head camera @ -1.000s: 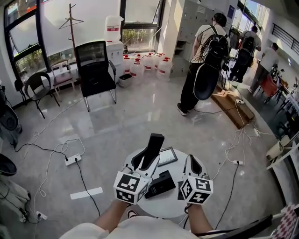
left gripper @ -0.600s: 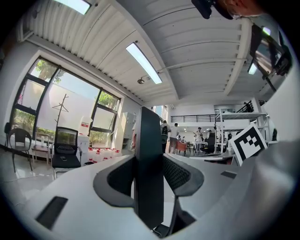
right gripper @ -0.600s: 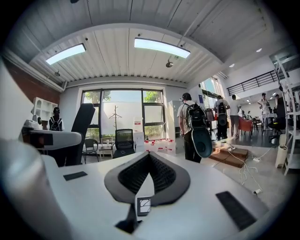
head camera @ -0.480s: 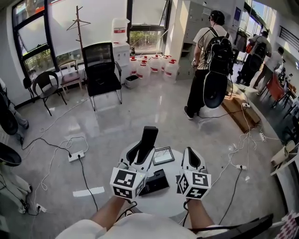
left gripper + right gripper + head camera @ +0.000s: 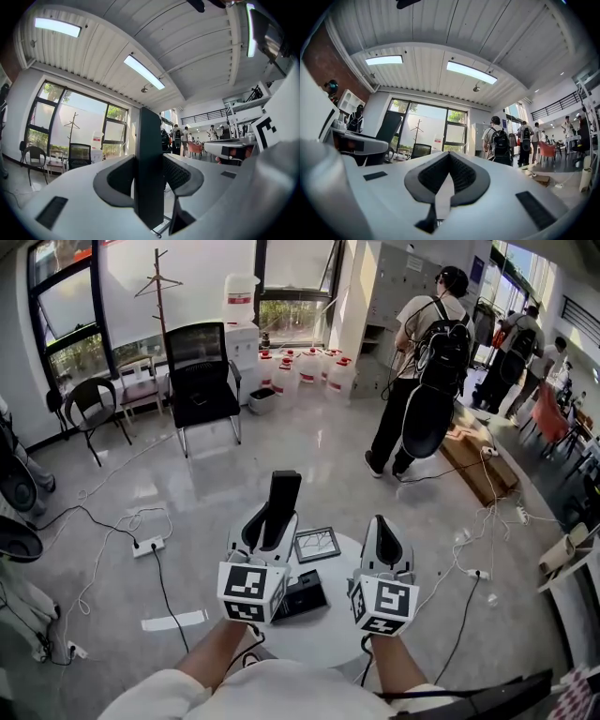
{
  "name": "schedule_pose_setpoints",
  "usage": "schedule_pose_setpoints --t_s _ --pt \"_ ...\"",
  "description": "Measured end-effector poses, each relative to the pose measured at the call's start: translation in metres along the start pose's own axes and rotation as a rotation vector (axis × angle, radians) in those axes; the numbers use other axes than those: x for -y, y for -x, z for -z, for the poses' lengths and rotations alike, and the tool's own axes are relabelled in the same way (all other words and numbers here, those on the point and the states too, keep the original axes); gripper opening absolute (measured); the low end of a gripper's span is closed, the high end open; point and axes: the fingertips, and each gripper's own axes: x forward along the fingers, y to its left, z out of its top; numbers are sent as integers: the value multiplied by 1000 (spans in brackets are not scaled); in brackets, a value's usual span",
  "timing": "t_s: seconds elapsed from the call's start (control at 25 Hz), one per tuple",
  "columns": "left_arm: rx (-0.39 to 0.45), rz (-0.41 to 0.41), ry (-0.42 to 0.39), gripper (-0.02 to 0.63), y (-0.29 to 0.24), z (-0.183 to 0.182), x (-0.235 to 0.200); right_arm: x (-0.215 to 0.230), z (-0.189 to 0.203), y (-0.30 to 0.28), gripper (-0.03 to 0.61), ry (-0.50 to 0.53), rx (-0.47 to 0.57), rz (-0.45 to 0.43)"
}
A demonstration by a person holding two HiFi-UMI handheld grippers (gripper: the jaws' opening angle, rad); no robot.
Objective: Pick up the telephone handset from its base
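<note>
The black handset (image 5: 283,491) stands upright at frame centre, pinched between the fingers of the left gripper (image 5: 267,526), clear of its base (image 5: 302,596) on the round tabletop (image 5: 323,643) below. To its right, the right gripper (image 5: 382,532) has its fingers pressed together on nothing. The pick-up looks done, so the next move calls only for a steady hold.

Black handset (image 5: 281,507), black base (image 5: 305,595) — white table (image 5: 314,638).

Two white claws, pale top.
Left claw (image 5: 265,523) and right claw (image 5: 382,527): white moulded shells, black ribbed pads, small black patches on the shells. Each carries a cube of black-and-white square markers, left cube (image 5: 251,592) and right cube (image 5: 384,604). Pale cream top (image 5: 253,701).
</note>
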Motion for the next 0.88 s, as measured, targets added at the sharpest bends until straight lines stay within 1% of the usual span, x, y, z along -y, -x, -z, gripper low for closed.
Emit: schedule_pose_setpoints --t_s 0.24,0.4,0.88 --pt "-13 7 0 198 3 3 0 0 10 7 25 -58 -61 -10" --pt "-19 21 6 198 3 8 -1 -6 16 8 25 -38 -93 -14" --pt "-32 51 38 198 -9 14 5 4 20 3 25 -39 -112 19"
